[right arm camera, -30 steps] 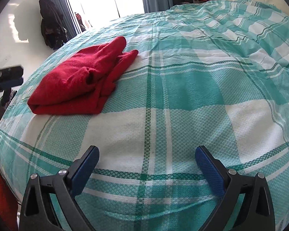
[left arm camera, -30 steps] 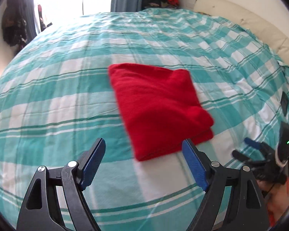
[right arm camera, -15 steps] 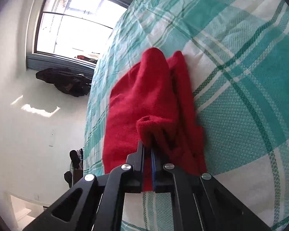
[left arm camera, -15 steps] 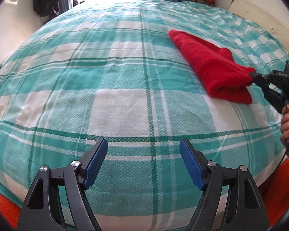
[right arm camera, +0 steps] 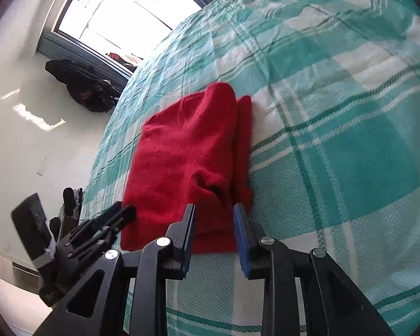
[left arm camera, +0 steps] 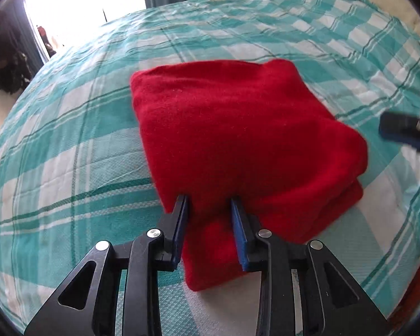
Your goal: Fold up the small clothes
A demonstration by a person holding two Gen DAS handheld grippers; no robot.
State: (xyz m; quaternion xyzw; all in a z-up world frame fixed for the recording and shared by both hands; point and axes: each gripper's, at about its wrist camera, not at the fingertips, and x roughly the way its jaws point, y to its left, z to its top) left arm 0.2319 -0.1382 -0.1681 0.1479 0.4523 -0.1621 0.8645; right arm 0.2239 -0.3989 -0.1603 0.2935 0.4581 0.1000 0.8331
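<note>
One folded red garment (left arm camera: 238, 140); two hand-held grippers.

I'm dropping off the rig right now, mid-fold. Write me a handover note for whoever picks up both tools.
Left tool: jaws narrowed at the near edge of the red garment, with fabric between them. A firm grip cannot be confirmed.
Right tool: jaws part open at the garment's other edge. The left view shows it just off the cloth.
Garment: lies on the checked bed cover, already folded into a thick, rough rectangle.
Left to do: probably square up the uneven layers or make one last fold, then release.
</note>
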